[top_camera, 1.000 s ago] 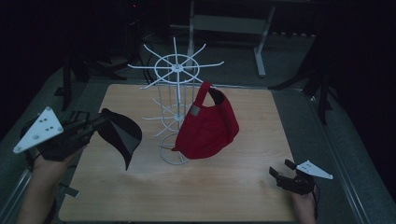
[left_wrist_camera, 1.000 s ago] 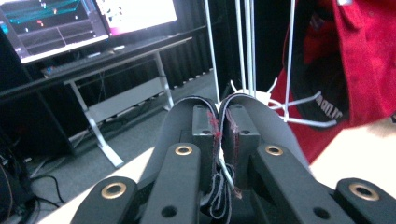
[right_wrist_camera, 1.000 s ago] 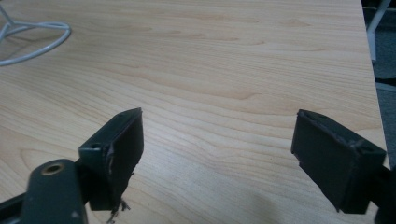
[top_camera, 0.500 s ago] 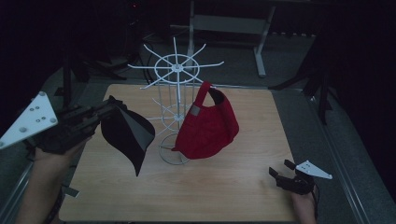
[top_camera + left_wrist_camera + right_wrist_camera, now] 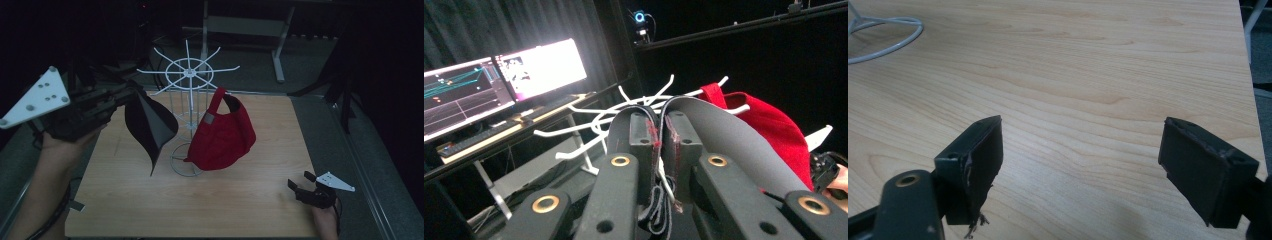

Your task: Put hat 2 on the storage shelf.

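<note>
My right gripper (image 5: 300,188) rests wide open and empty on the wooden table (image 5: 260,200), out of the way. My left gripper (image 5: 122,95) pinches the black cap (image 5: 148,125) aloft, beside the white wire rack (image 5: 189,75) holding the red cap (image 5: 222,132), probably for hanging.
</note>
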